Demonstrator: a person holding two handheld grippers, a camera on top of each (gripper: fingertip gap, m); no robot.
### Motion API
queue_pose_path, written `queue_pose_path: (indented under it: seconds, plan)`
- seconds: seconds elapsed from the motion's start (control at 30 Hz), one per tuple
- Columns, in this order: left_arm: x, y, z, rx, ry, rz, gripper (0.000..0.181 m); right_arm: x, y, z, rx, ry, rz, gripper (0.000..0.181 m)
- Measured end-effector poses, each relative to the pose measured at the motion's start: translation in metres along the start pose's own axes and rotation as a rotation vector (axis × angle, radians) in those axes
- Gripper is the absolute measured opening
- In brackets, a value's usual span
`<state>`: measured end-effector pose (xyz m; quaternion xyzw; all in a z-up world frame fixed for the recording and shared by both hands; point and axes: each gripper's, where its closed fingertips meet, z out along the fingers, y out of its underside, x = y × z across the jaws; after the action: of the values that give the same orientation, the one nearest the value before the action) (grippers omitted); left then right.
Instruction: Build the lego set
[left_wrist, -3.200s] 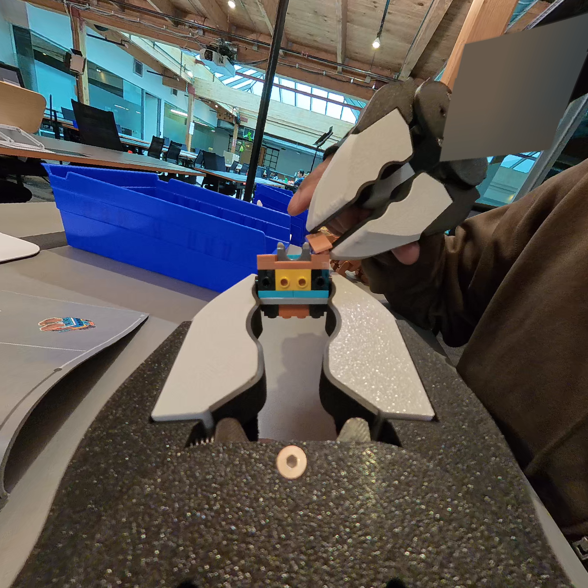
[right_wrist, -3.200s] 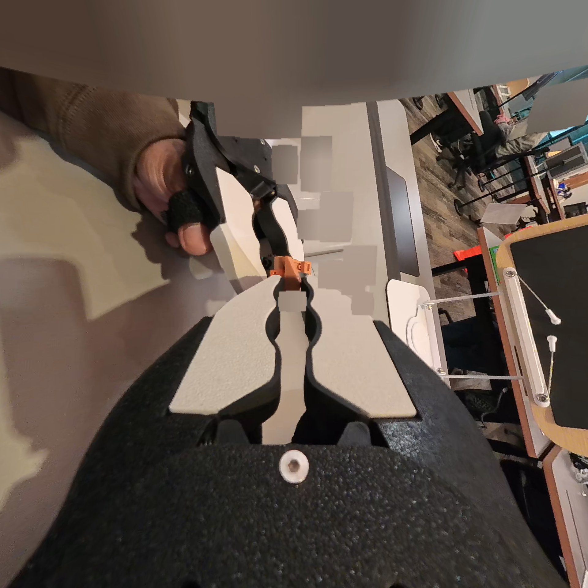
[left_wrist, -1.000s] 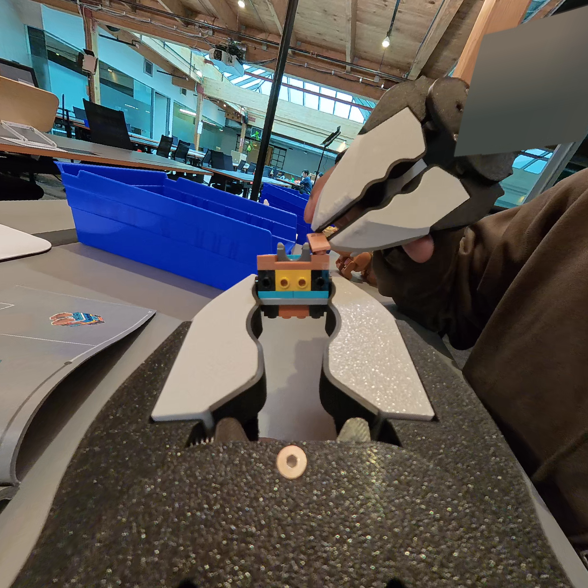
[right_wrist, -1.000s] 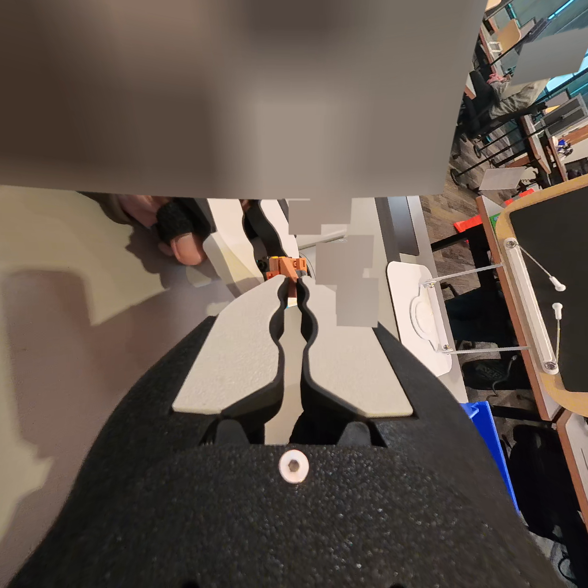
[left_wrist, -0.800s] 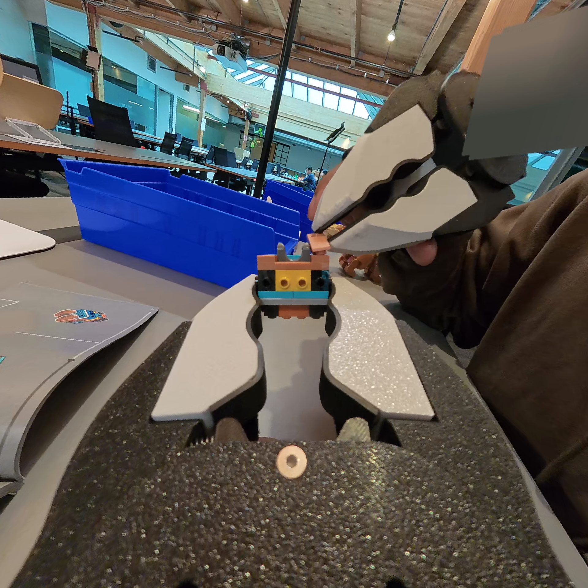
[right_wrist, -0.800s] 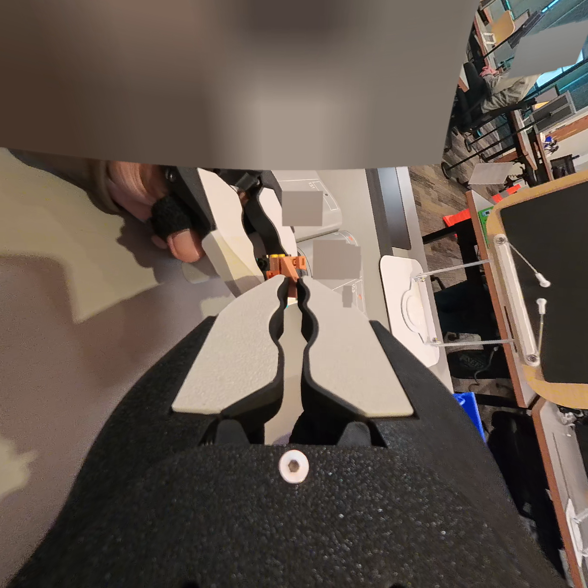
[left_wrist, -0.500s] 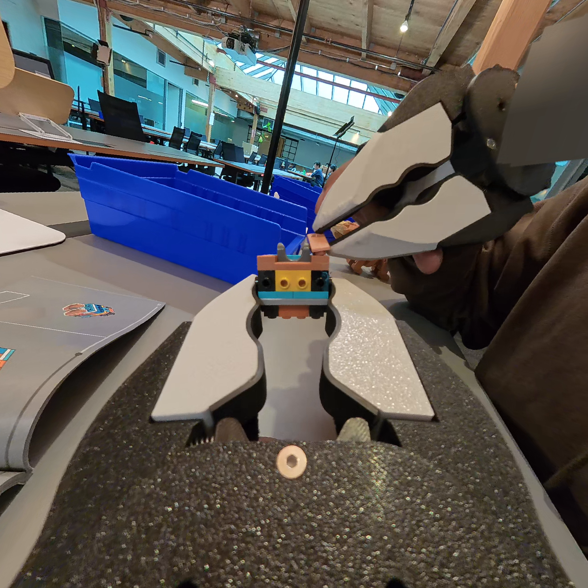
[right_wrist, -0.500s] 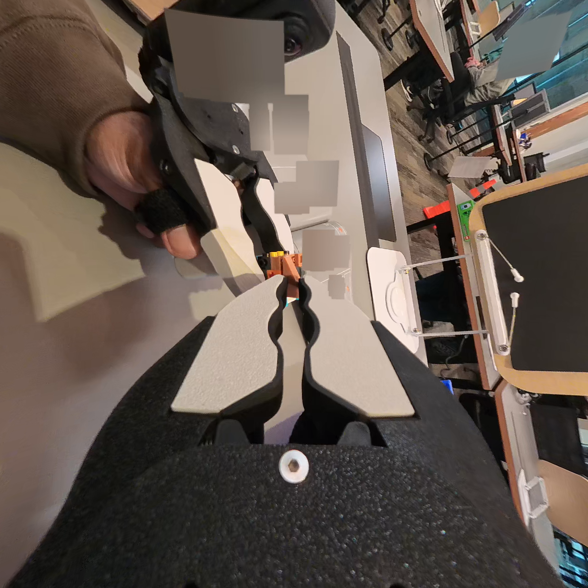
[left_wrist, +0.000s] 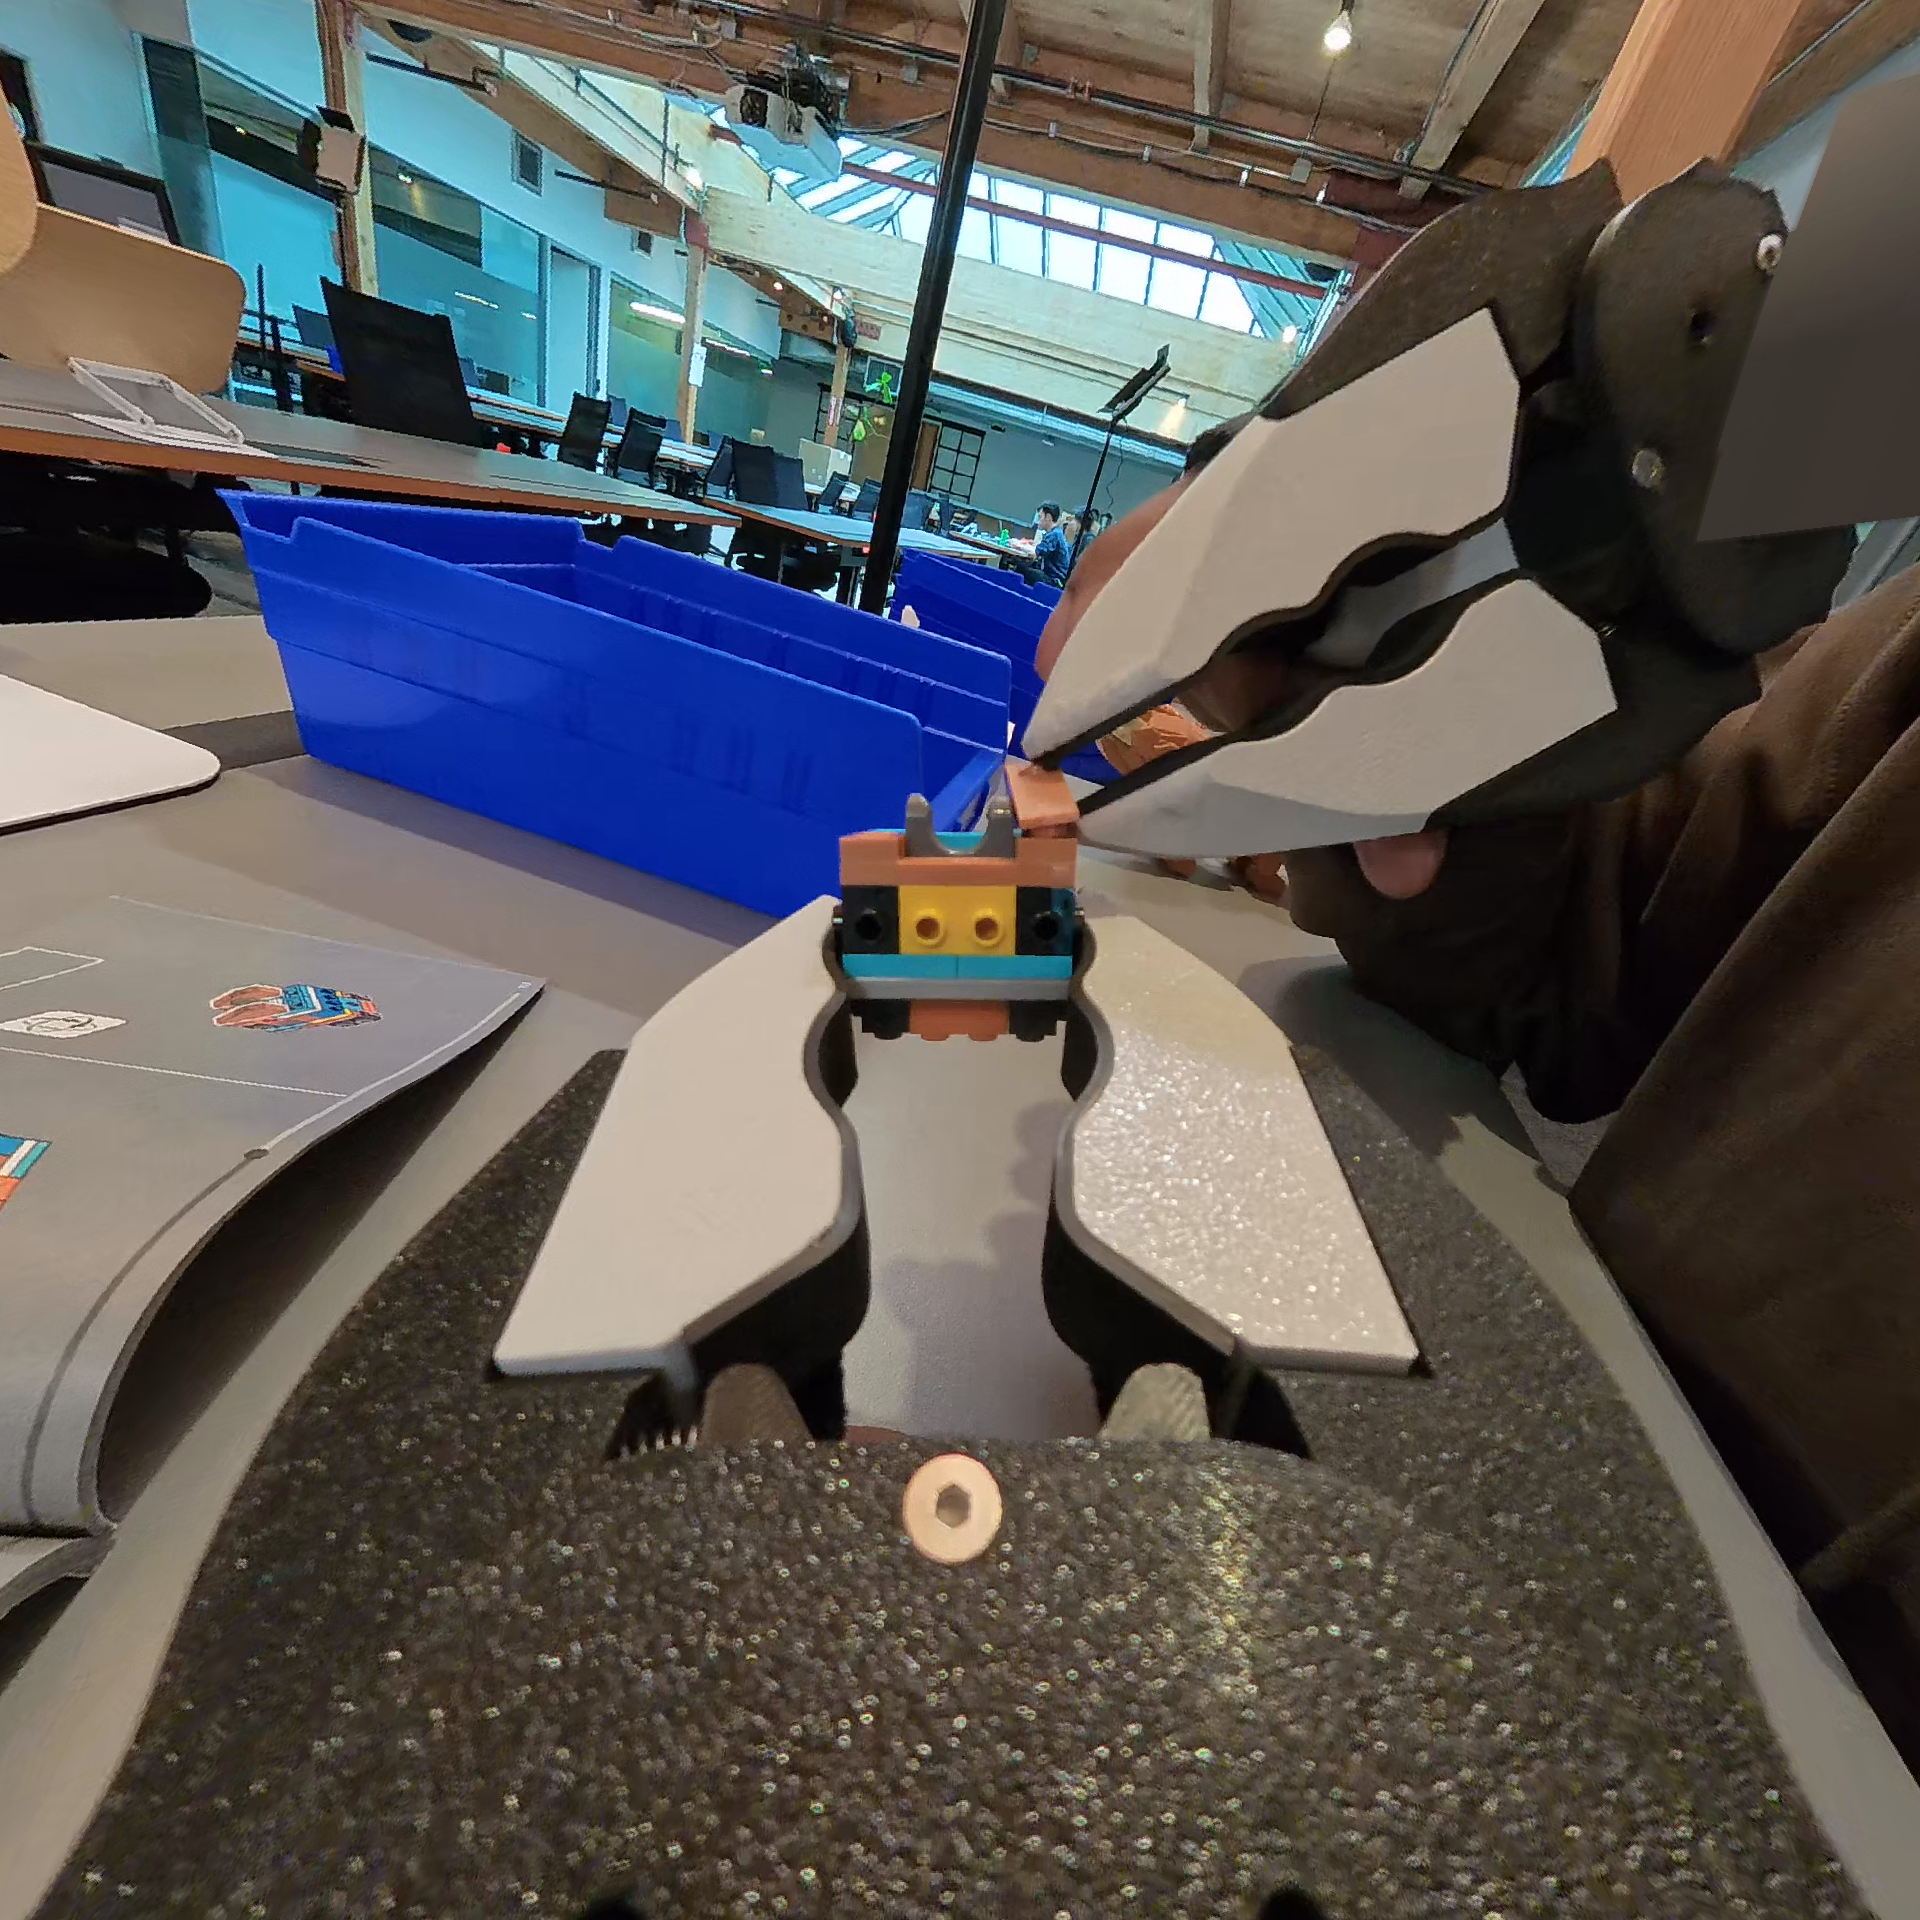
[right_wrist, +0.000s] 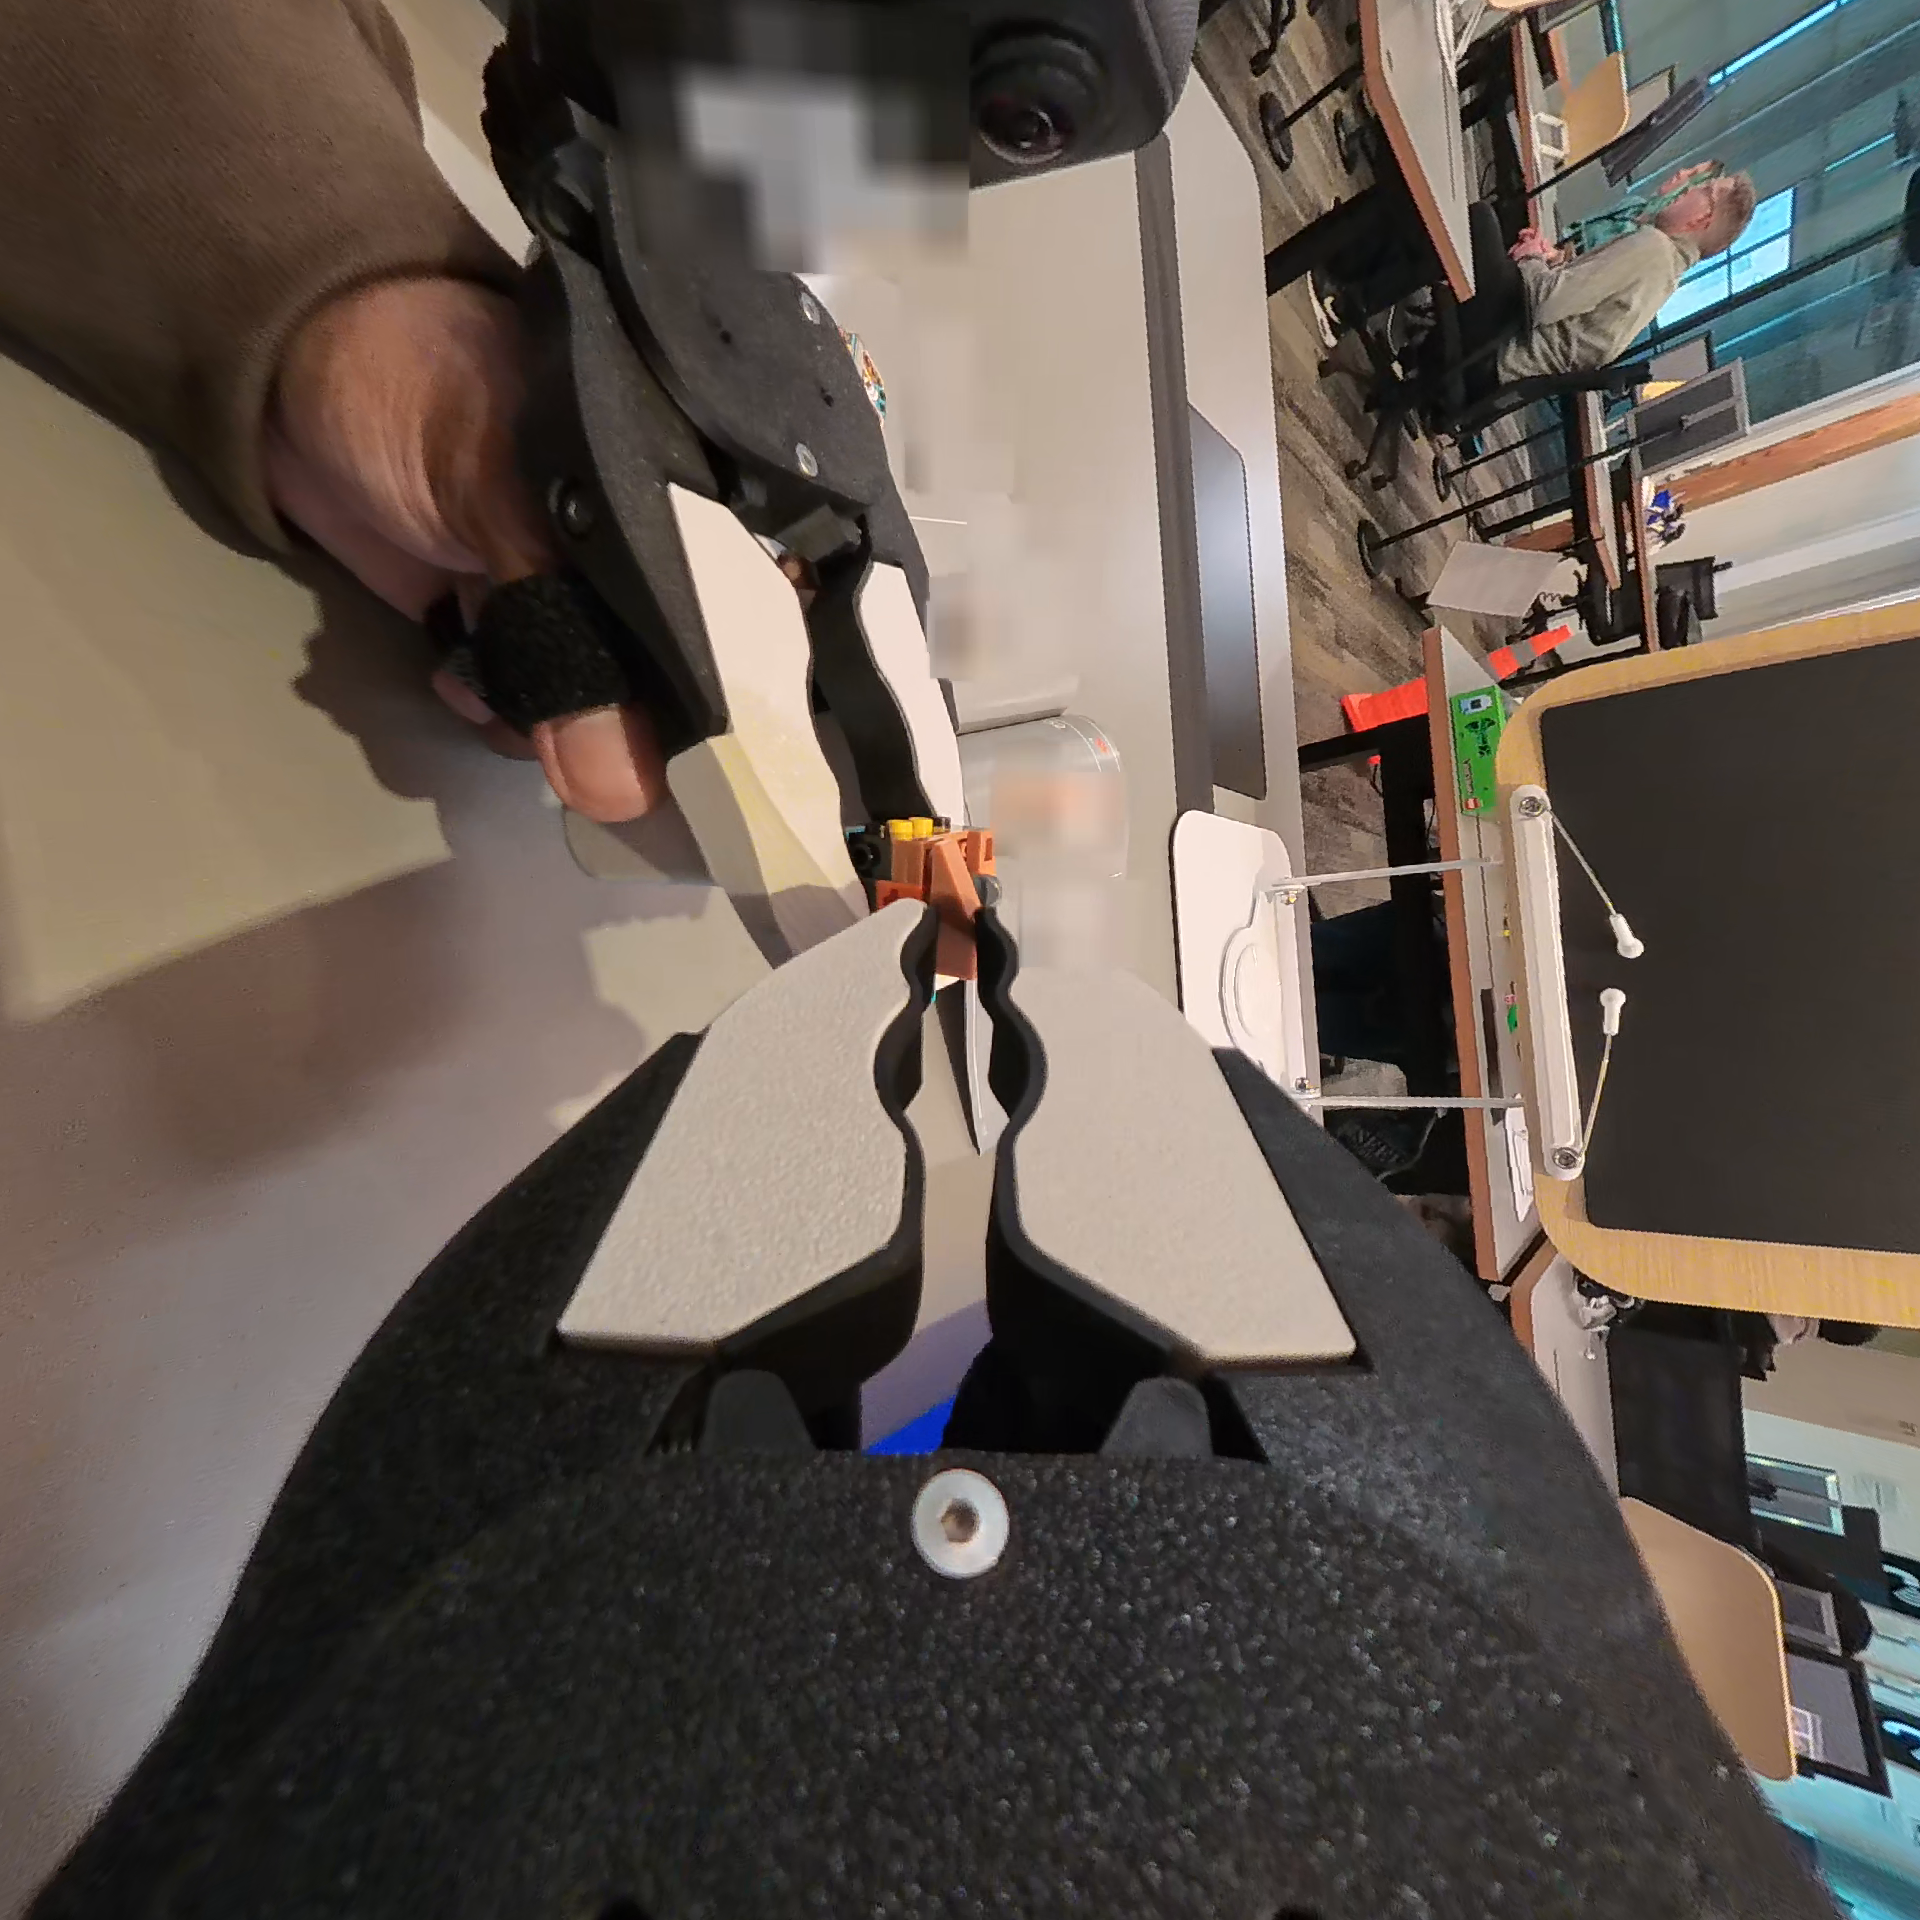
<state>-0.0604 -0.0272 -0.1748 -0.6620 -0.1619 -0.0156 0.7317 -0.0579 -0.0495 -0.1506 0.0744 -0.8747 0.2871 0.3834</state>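
Brown, yellow, teal and black bricks make up the small lego model (left_wrist: 958, 920), which is clenched between the fingertips of the left tool (left_wrist: 956, 971) and held just above the grey counter (left_wrist: 436, 831). Two grey prongs stand up from the model's top. A small brown brick (left_wrist: 1042, 802) is gripped at the very tips of the right tool (left_wrist: 1060, 774), which is seen coming in from the upper right of the left tool; the brick is touching the model's top right corner.

In the right wrist view, the right tool (right_wrist: 956, 930) is closed on the brown brick (right_wrist: 954, 940), and the model (right_wrist: 914, 857) is seen directly ahead of its tips, held by the left tool (right_wrist: 883, 831), which is gripped by a hand (right_wrist: 416, 499) in a brown sleeve.

A blue bin (left_wrist: 582, 686) is placed on the counter beyond and to the left of the left tool. An open instruction booklet (left_wrist: 208, 1091) is laid on the counter at the left tool's left side. A few loose brown pieces (left_wrist: 1164, 740) are partly visible behind the right tool's tips.
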Motion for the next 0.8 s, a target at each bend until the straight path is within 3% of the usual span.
queue_pose_path:
  seconds: [0.5,0.8]
  plan:
    - [0.0032,-0.0015,-0.0004,0.01,0.02,0.008,0.036,-0.0023,-0.0046,-0.0022,0.122,-0.165,0.217,0.01]
    - [0.0041,-0.0046,-0.0017,0.031,0.031,0.004,0.037,-0.0024,-0.0092,-0.0015,0.151,-0.147,0.196,0.013]
